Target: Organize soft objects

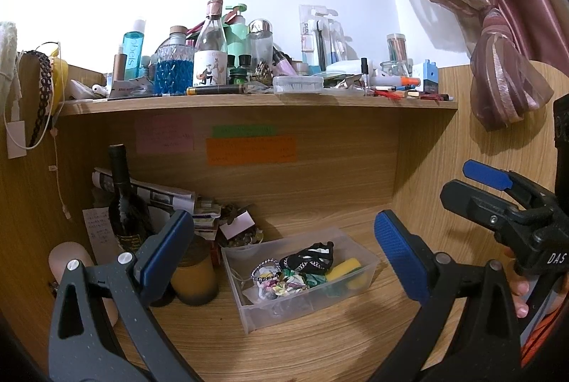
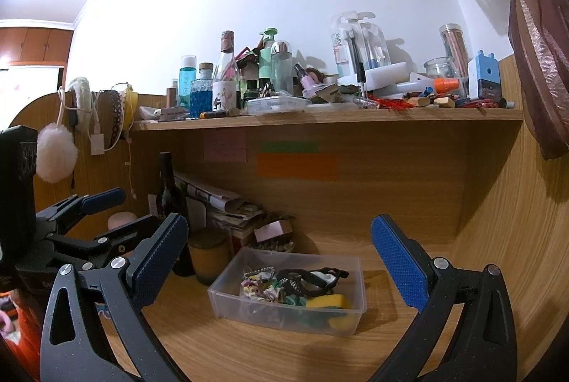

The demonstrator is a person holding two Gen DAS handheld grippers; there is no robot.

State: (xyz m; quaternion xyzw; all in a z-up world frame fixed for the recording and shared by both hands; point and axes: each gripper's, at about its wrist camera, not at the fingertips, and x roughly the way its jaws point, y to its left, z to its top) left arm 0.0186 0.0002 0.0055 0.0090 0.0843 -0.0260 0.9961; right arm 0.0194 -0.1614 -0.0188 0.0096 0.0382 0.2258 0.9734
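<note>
Left gripper (image 1: 282,252): jaws spread wide, nothing between pads. Right gripper (image 2: 279,261): same, released, empty. Both hover above wooden desk (image 2: 270,353), aimed at clear plastic bin (image 2: 227,302), no contact. Bin sits on desk under shelf (image 1: 256,103), holds soft items: floral scrunchie (image 2: 261,289), black hair band (image 2: 306,279), yellow sponge (image 2: 329,302) (green fabric piece beside sponge, type unclear). Amber jar (image 1: 193,279) just left of bin, dark wine bottle (image 1: 124,200) behind jar.

A crowded wooden shelf (image 2: 320,117) is carrying bottles, jars and pens — a blue sharpener (image 2: 484,76) is standing at its right end. Below, sticky notes (image 1: 250,150) are clinging to the back panel; a dark wine bottle (image 1: 122,200) is standing left — a tied pink curtain (image 1: 505,62) is hanging right
</note>
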